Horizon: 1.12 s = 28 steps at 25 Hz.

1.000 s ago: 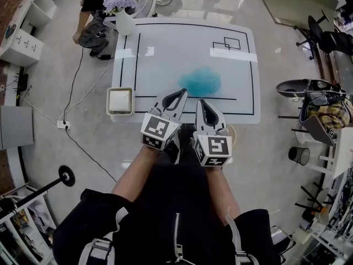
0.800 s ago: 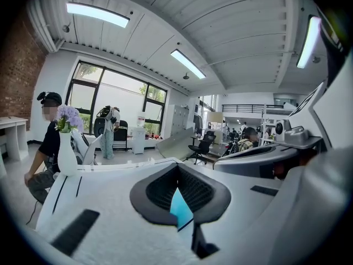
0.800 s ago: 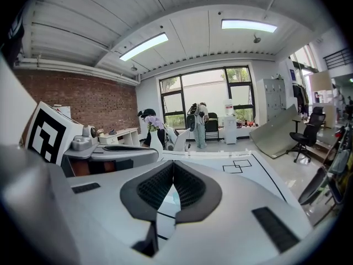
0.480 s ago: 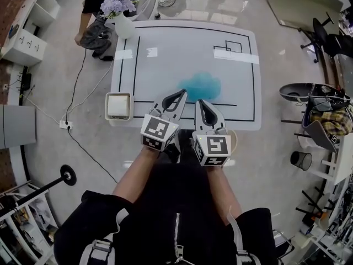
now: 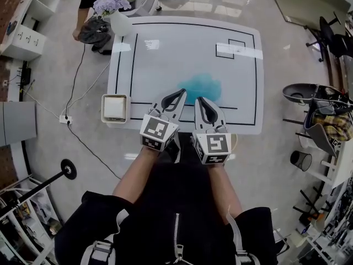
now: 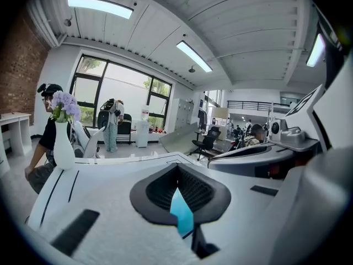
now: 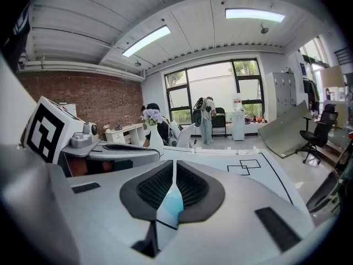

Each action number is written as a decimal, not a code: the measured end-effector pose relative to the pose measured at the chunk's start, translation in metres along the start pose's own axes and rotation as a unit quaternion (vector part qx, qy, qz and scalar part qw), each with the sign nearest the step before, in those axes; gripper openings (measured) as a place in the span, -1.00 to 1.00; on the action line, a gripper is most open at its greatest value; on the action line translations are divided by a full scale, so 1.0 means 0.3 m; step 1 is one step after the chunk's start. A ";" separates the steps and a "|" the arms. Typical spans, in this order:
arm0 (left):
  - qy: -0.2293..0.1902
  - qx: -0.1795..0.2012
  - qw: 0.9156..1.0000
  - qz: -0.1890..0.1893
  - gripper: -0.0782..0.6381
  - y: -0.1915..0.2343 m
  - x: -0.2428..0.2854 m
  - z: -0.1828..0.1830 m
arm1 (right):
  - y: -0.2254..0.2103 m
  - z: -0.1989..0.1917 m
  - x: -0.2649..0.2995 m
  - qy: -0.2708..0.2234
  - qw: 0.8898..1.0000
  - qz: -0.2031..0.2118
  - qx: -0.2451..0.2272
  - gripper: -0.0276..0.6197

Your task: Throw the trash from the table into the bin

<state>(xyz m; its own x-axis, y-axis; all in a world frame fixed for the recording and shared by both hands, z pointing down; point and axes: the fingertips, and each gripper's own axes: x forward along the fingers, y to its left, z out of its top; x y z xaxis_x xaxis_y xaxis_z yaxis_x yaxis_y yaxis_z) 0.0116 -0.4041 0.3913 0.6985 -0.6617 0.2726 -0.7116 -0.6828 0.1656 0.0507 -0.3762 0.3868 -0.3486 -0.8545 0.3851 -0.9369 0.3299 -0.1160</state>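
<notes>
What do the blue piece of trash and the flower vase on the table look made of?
Blue trash: probably thin plastic film or tissue, soft and crumpled. Its outline is irregular and cloudy, and it is too blurred to settle.
Vase: likely glazed ceramic or smooth plastic. It is plain white with an even, curved surface.

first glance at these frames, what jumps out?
The blue crumpled wad on the white table, near its front edge, stands out most. Just short of it are the left gripper and right gripper, side by side, jaws together, empty. A vase of purple flowers marks the far left corner; a square white bin stands by the near left corner.
</notes>
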 end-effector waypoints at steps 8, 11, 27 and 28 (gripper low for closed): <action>0.023 -0.018 1.000 0.000 -0.76 0.028 0.047 -0.061 | -0.048 -0.039 0.076 0.014 1.000 0.003 0.002 -0.56; 0.029 -0.022 0.999 -0.002 -0.76 0.041 0.067 -0.090 | -0.083 -0.066 0.108 0.014 1.000 -0.007 0.005 -0.32; 0.051 -0.043 0.998 0.018 -0.76 0.079 0.092 -0.198 | -0.171 -0.370 0.296 0.130 0.991 0.001 -0.028 -0.04; 0.052 -0.045 0.997 0.020 -0.76 0.081 0.089 -0.199 | -0.176 -0.395 0.311 0.143 0.989 0.002 -0.033 -0.03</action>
<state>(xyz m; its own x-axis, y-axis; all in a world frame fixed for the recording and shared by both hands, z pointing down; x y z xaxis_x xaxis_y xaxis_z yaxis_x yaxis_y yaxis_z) 0.0085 -0.4199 0.4593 0.6603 -0.6497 0.3767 -0.7465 -0.6225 0.2350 0.0708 -0.4257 0.5372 -0.3222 -0.7081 0.6284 -0.9280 0.3675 -0.0616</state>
